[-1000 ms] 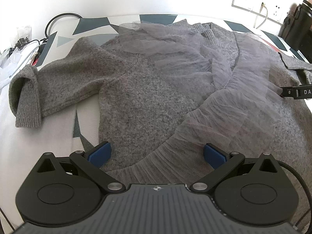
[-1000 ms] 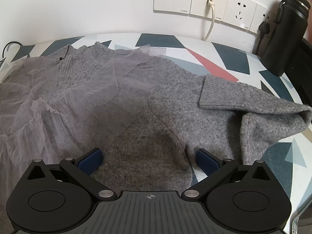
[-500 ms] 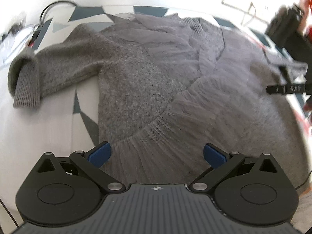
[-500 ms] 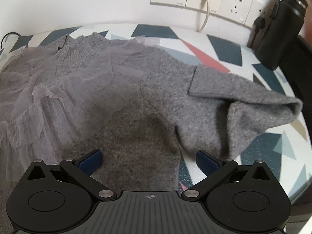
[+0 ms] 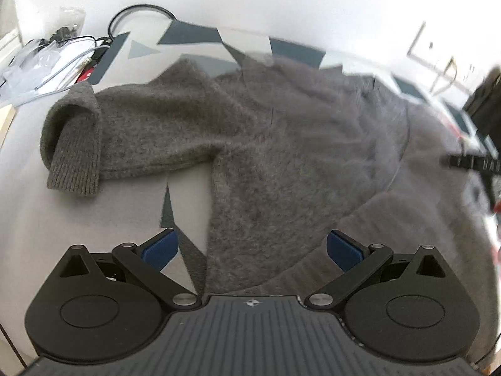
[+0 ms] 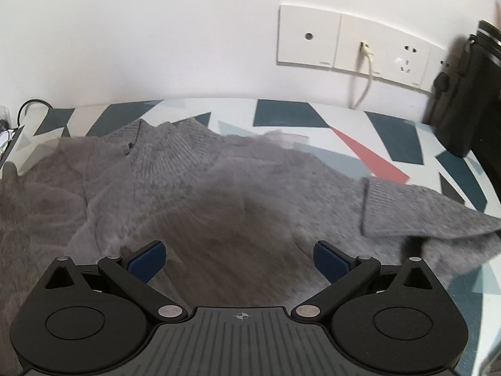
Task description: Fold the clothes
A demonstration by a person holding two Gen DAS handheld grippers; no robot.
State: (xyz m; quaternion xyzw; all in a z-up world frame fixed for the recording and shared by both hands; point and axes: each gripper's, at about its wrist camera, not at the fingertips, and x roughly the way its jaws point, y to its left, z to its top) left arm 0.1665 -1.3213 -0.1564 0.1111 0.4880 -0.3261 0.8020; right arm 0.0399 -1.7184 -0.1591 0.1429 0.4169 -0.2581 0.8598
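Note:
A grey knit sweater point(image 5: 281, 163) with sheer tulle ruffles lies spread flat on the patterned table point(image 5: 94, 219). Its left sleeve point(image 5: 103, 138) stretches to the left, cuff folded over. In the right wrist view the same sweater point(image 6: 219, 213) shows its ribbed collar point(image 6: 169, 147) and the right sleeve point(image 6: 416, 213) doubled back. My left gripper point(image 5: 250, 247) hangs open above the sweater's lower left hem, nothing between its blue pads. My right gripper point(image 6: 239, 258) is open over the sweater's body, also empty. The right gripper's finger point(image 5: 472, 163) shows at the right edge of the left wrist view.
Cables and clear plastic bags point(image 5: 53, 59) lie at the table's far left. Wall sockets point(image 6: 360, 47) with a plugged white cord sit on the back wall. A black bottle point(image 6: 463, 94) stands at the far right of the table.
Both views have shifted and blurred. The left gripper moved left toward the sweater's left side seam; the right gripper tilted up and drew closer over the body. Both stayed open.

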